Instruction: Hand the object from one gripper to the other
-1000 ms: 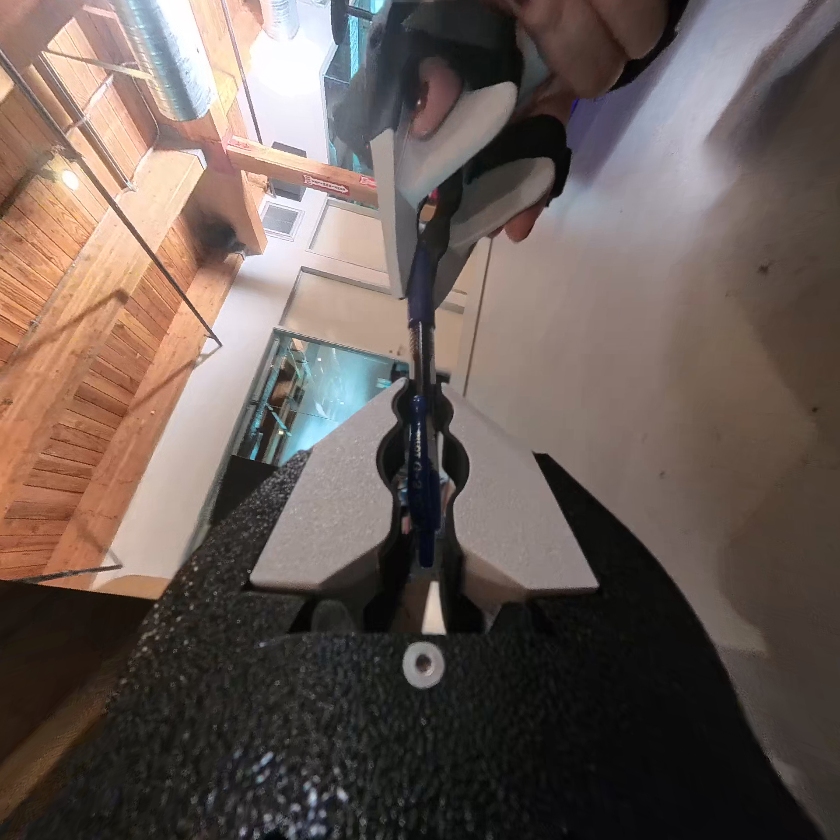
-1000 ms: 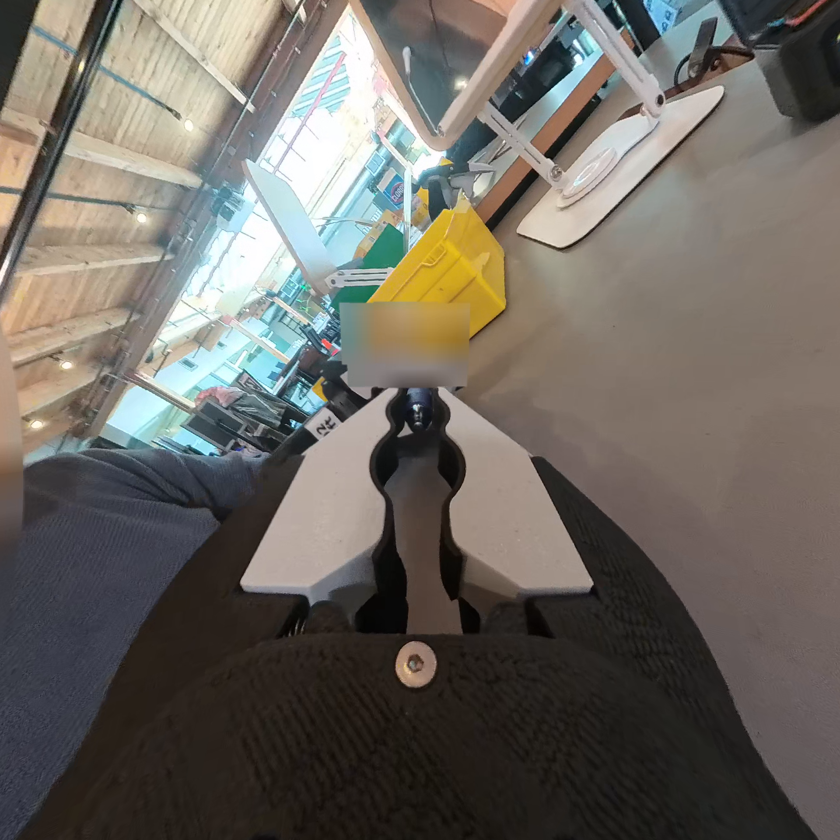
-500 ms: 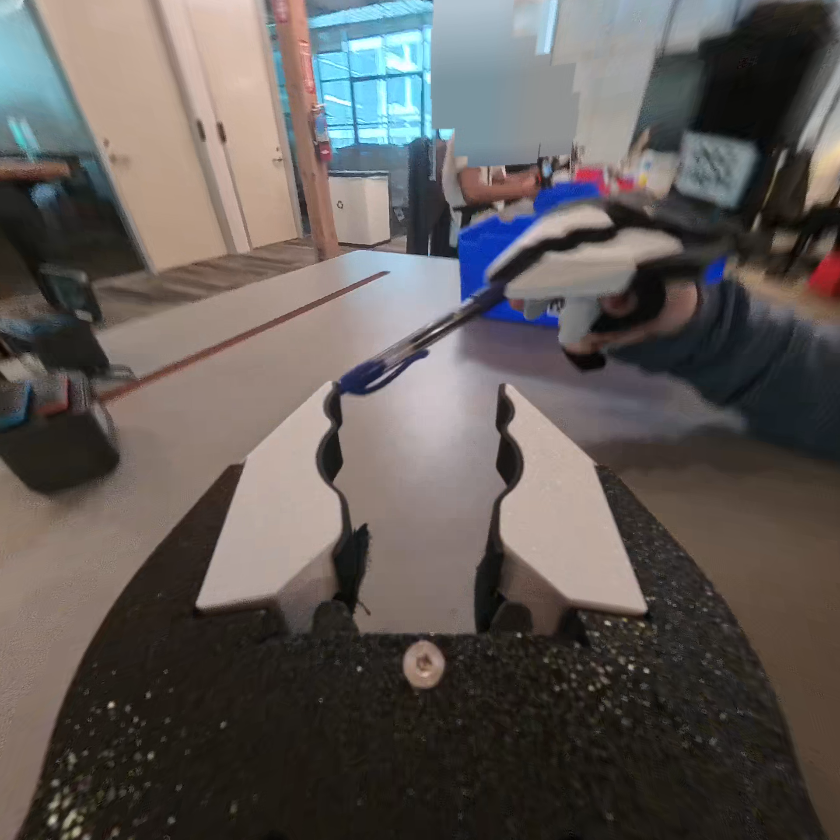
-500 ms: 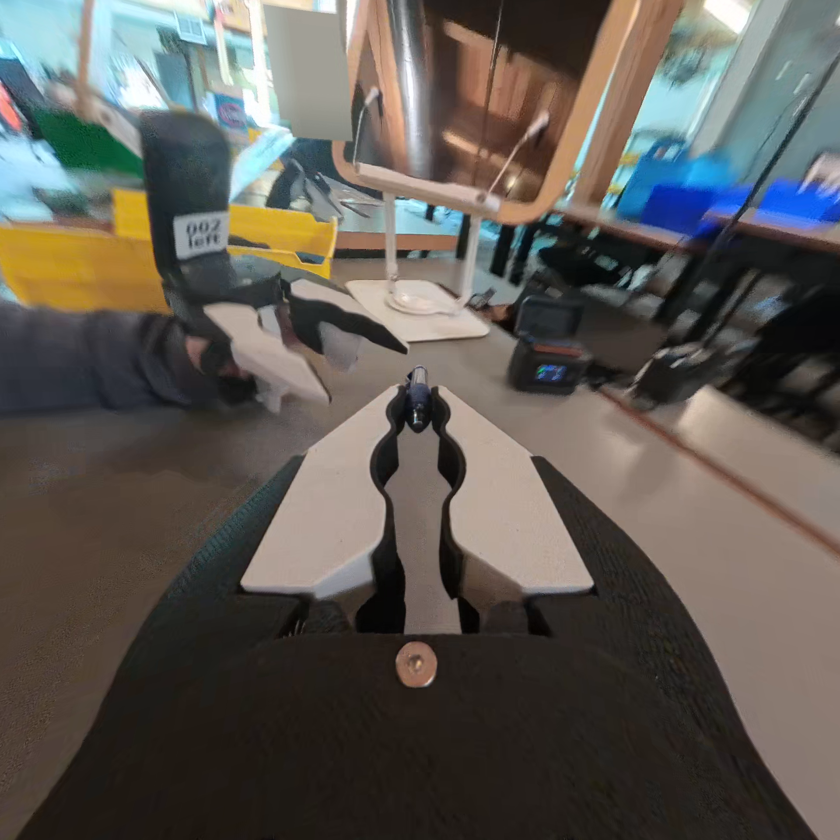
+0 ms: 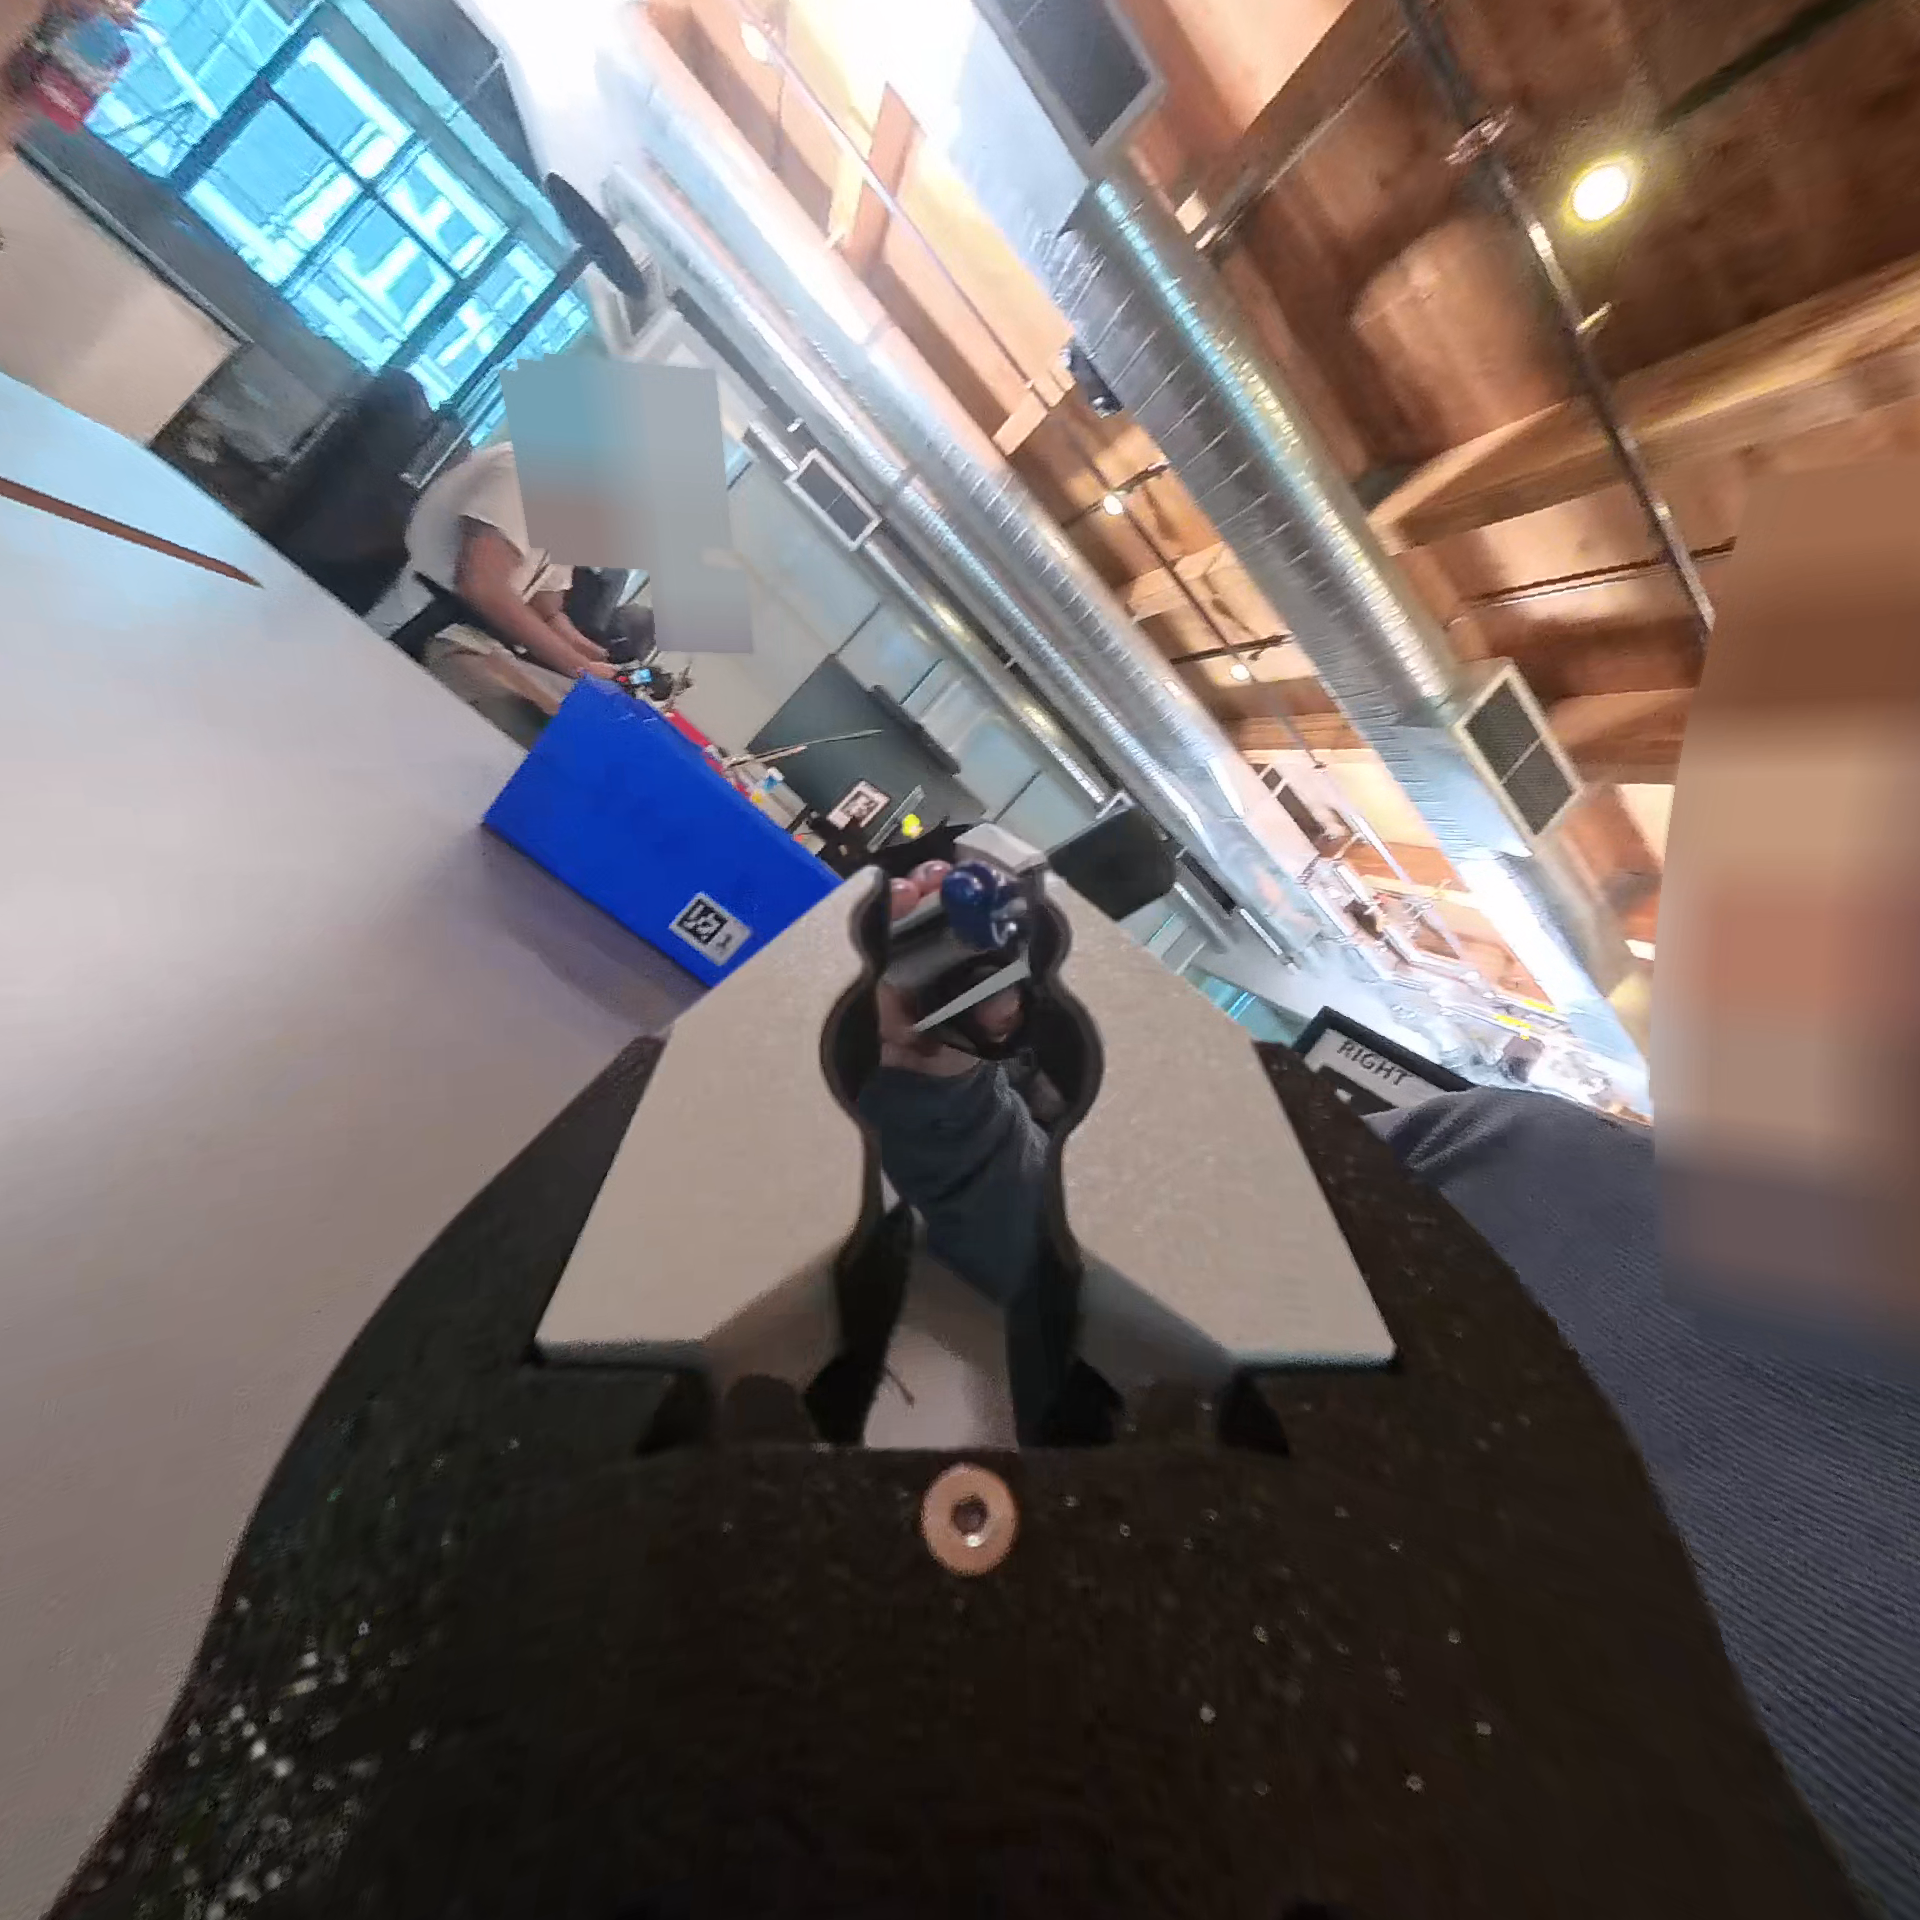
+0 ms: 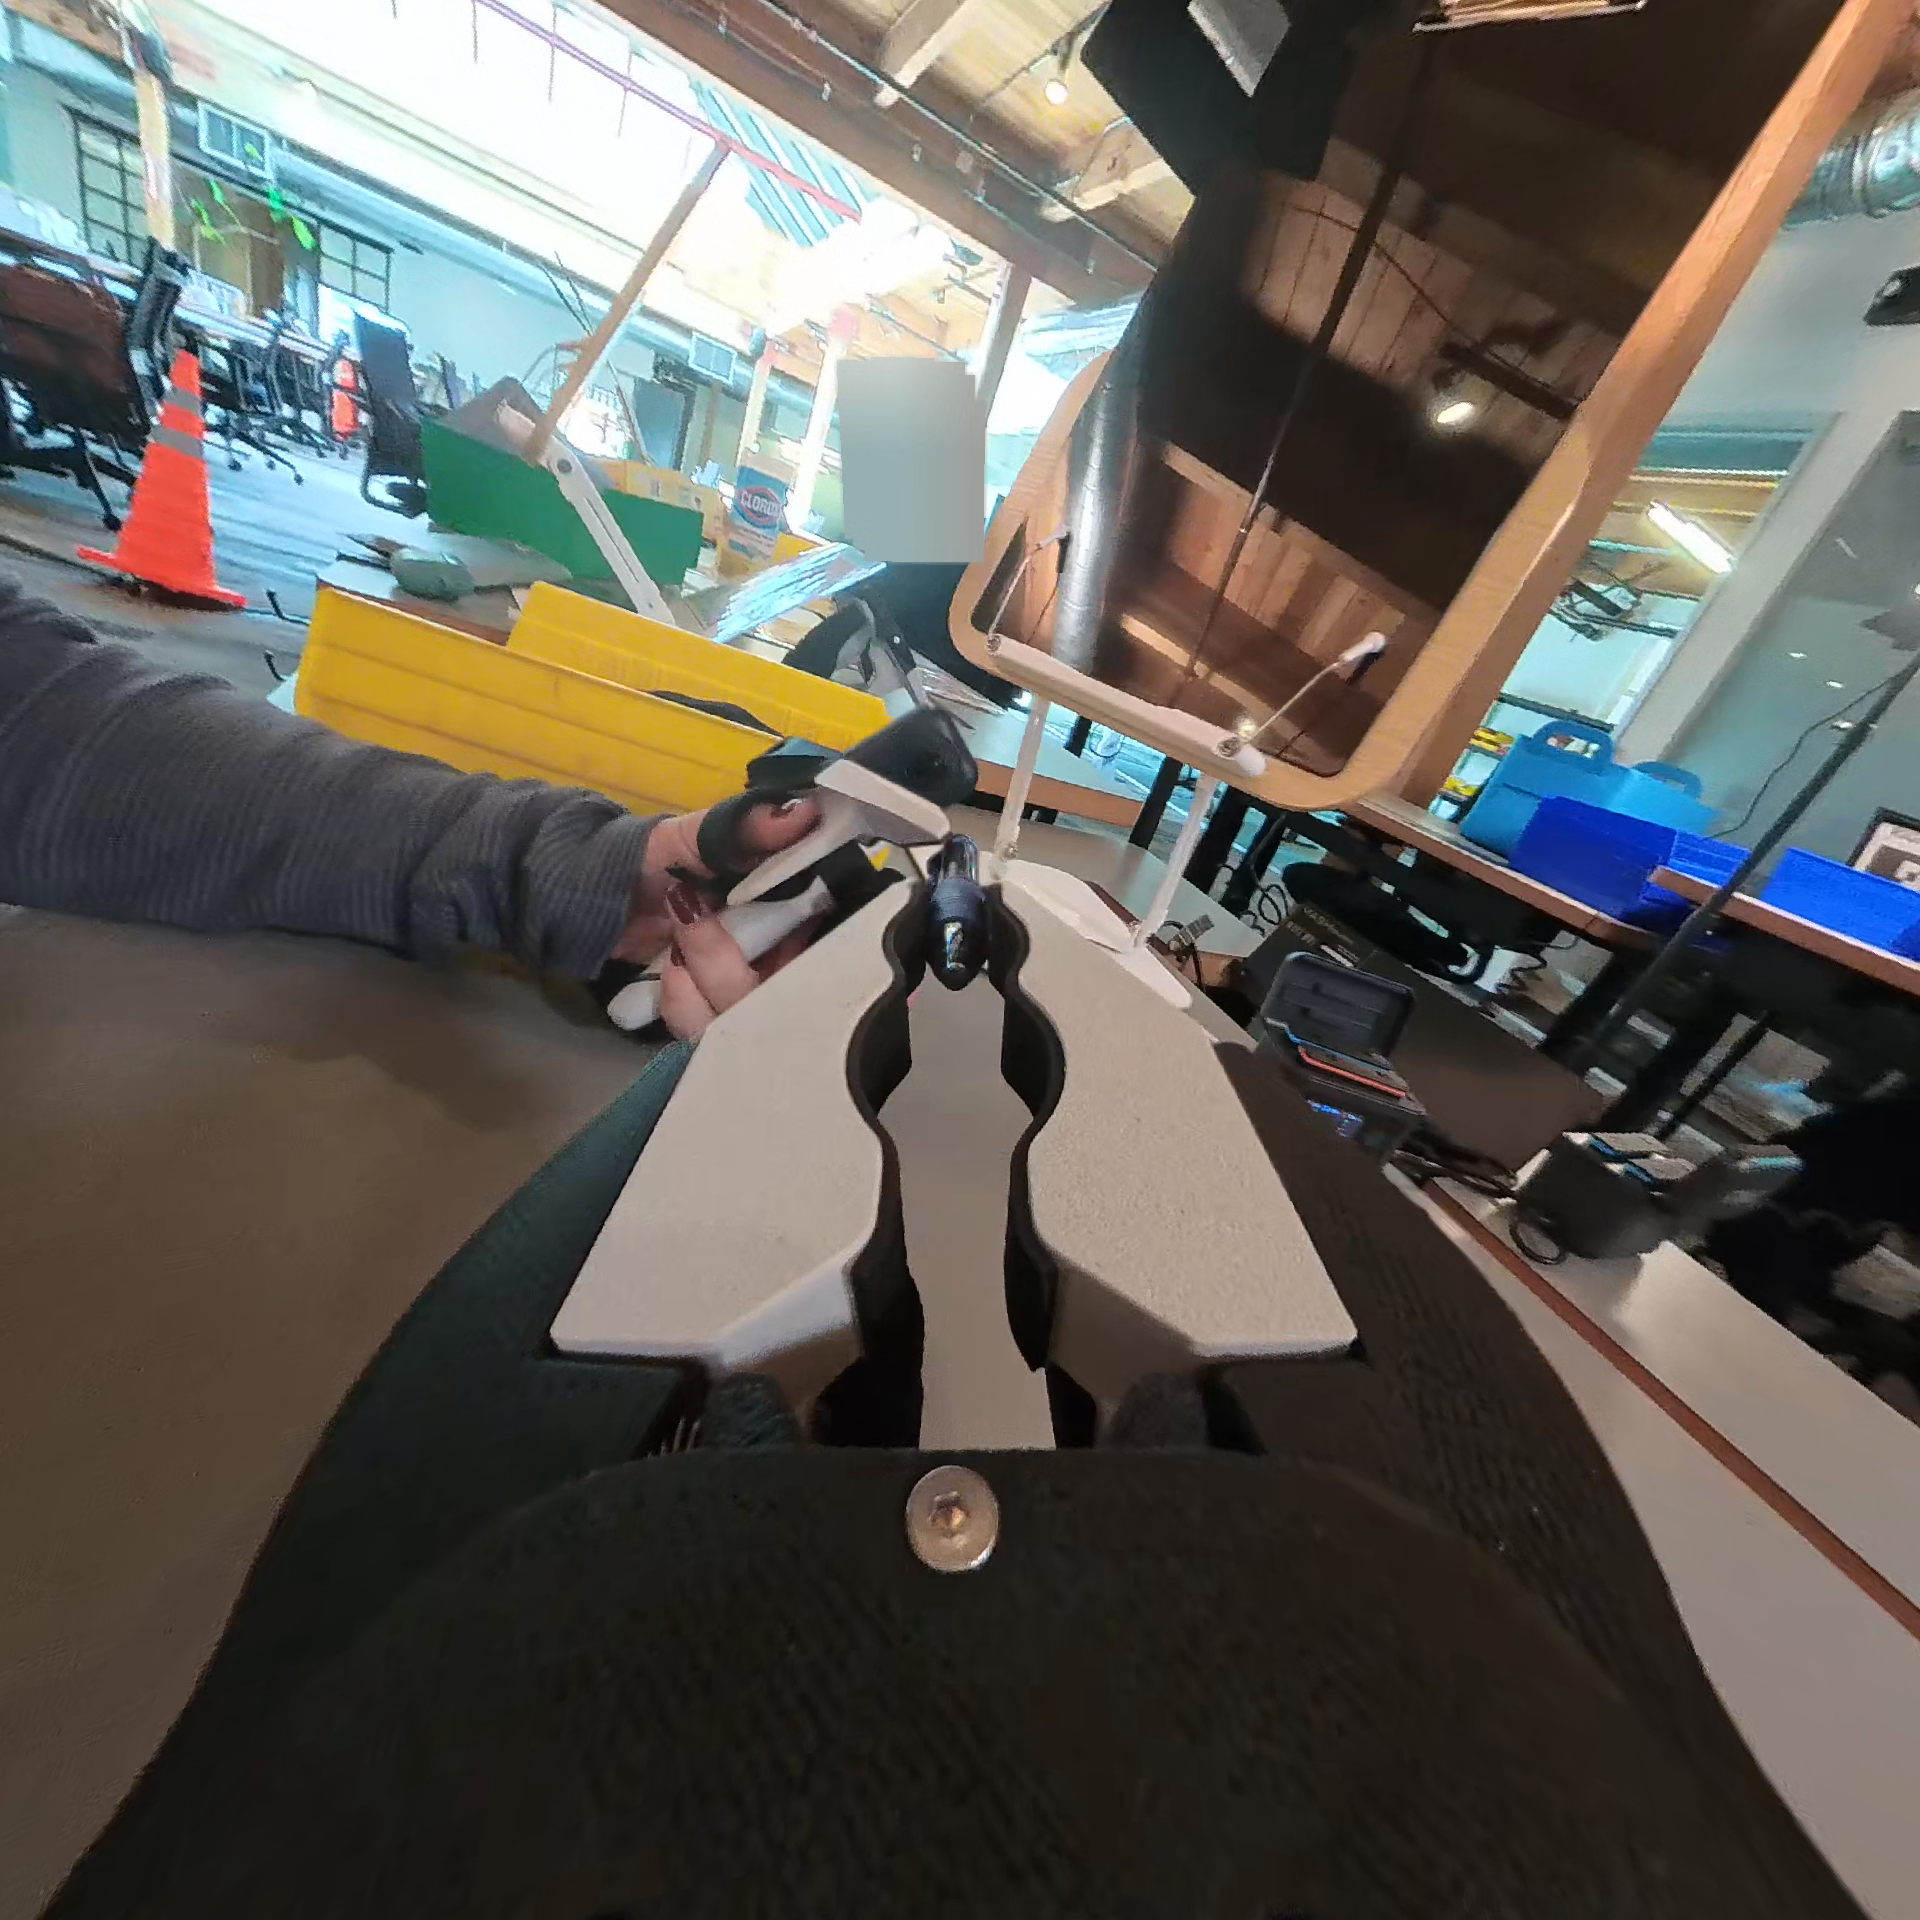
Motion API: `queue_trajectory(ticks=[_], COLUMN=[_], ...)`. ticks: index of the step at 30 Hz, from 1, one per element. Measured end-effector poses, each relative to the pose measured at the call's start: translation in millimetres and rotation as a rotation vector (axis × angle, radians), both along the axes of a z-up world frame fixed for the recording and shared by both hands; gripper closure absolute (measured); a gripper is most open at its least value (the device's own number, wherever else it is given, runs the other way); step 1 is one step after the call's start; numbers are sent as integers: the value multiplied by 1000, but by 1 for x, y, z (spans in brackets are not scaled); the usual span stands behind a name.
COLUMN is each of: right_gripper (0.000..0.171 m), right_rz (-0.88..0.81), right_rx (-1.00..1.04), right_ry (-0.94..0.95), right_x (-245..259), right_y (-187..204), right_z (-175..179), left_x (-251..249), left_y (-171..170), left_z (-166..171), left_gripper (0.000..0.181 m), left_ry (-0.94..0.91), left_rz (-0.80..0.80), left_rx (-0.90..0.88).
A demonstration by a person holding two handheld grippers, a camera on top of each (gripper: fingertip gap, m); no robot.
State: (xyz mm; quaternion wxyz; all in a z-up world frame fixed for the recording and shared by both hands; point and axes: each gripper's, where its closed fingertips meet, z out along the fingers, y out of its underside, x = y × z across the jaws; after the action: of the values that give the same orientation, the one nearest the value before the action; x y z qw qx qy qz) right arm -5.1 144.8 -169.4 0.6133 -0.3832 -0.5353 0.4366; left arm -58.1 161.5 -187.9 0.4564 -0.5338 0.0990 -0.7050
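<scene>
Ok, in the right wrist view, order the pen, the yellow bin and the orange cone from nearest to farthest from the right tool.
1. Pen: clamped at the tips of the right tool.
2. Yellow bin: to the left, beyond the sleeved arm.
3. Orange cone: far left, on the floor well behind the bin.

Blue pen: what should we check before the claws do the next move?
1. Right claw shut on the dark blue plastic pen: ok.
2. Pen's end sits between the left claw tips: ok.
3. Left claw squeezing the pen tight: cannot tell; a gap shows beside the pen.
4. Safe for the right claw to let go: not ok until the left grip is sure.
</scene>
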Motion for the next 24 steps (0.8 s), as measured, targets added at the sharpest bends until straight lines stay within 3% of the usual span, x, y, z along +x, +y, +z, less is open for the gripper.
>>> queue_trajectory(ticks=[2,6,8,10,12,17,22,24], right_gripper=[162,162,157,125,119,139,141,160], right_rz=[12,6,-89,-253,-429,-605,-644,-662], right_rx=[-12,-21,11,133,350,740,774,785], right_ry=[3,6,17,22,-41,-279,-354,-368], right_x=[0,-1,-1,2,4,-10,-10,-9], right_y=[-1,1,12,28,39,45,55,58], right_z=[0,-1,-1,1,-2,-35,-46,-47], left_x=[-2,-5,-9,-18,-27,-22,-9,-7], left_y=[-4,-6,-1,8,15,19,19,17], left_z=[6,12,15,13,14,6,-4,-3], left_gripper=[172,173,173,174,174,174,173,173], left_ry=[-39,-36,6,64,83,162,277,271], left_rz=[-8,32,131,248,336,356,337,322], left_rx=[31,94,134,141,123,95,112,122])
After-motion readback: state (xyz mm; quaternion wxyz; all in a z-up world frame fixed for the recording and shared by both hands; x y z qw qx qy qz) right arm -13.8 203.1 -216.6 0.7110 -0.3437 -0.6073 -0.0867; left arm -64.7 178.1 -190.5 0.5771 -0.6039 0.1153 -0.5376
